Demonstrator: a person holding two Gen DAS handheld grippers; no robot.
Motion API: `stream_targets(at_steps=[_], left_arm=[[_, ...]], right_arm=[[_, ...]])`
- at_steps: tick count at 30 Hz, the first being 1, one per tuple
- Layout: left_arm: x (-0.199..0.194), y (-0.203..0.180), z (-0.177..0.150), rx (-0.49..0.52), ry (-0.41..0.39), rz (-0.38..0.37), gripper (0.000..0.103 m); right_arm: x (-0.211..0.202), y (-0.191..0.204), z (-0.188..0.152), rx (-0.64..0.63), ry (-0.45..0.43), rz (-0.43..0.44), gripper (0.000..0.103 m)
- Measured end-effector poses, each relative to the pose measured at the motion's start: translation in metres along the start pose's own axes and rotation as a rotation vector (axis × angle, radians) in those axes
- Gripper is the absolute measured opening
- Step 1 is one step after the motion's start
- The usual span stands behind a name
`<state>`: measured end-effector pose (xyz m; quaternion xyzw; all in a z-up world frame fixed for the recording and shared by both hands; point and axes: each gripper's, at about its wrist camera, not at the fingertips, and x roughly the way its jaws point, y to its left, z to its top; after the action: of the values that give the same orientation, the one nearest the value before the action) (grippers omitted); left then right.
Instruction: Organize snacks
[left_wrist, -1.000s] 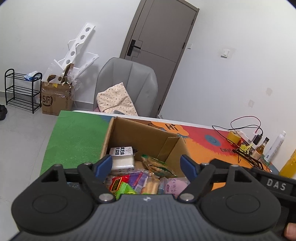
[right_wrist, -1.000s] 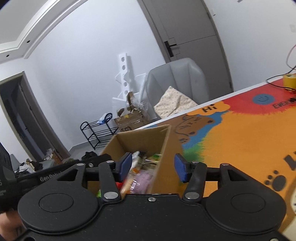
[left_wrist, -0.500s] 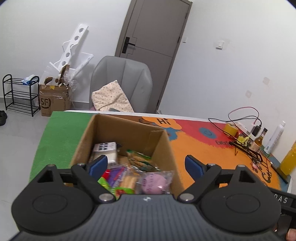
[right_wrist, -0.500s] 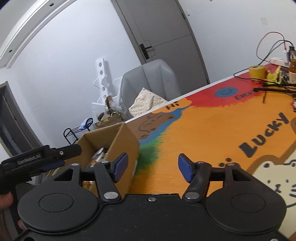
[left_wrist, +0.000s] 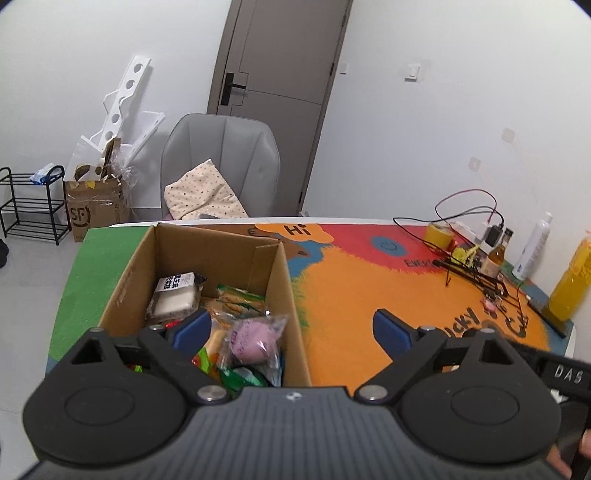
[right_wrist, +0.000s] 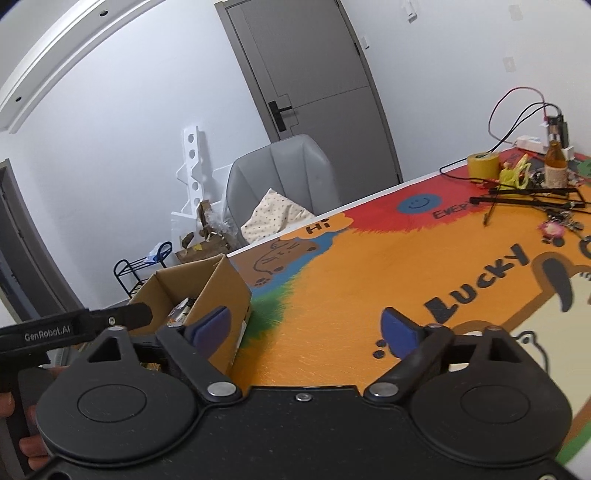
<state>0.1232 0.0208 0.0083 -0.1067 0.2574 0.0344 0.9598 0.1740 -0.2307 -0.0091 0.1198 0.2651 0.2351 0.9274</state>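
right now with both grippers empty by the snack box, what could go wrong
1. The left gripper, jaws opening with nothing between them, straddles the cardboard box wall; a reach could catch it and shove the box.
2. Snacks lie piled; grabbing the pink packet may drag neighbouring wrappers along.
3. The right gripper, also opening and empty, faces cables and a glass bottle; a wide sweep might snag them.

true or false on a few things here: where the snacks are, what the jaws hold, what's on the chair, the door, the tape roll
1. The snacks sit inside the cardboard box. True.
2. The left gripper holds the pink-filled snack packet. False: its jaws are opening with nothing between them.
3. A dotted cushion lies on the grey chair. True.
4. The door stands open. False: it is closed.
5. The yellow tape roll lies in the box. False: it sits on the mat near the cables.
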Motion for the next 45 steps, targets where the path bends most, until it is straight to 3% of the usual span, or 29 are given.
stream_targets(at_steps=[2, 4, 31, 45], left_arm=[[-0.006, -0.003, -0.004, 0.016, 0.007, 0.011, 0.094], [-0.010, -0.006, -0.008, 0.025, 0.016, 0.020, 0.094], [-0.086, 0.019, -0.045, 0.066, 0.022, 0.023, 0.098], [-0.109, 0.029, -0.063, 0.076, 0.013, 0.041, 0.099]], right_arm=[[-0.007, 0.000, -0.001, -0.008, -0.004, -0.008, 0.101], [-0.014, 0.001, -0.002, -0.014, -0.005, -0.014, 0.103], [-0.082, 0.041, -0.032, -0.103, 0.016, -0.080, 0.103], [-0.106, 0.050, -0.048, -0.111, 0.008, -0.057, 0.103]])
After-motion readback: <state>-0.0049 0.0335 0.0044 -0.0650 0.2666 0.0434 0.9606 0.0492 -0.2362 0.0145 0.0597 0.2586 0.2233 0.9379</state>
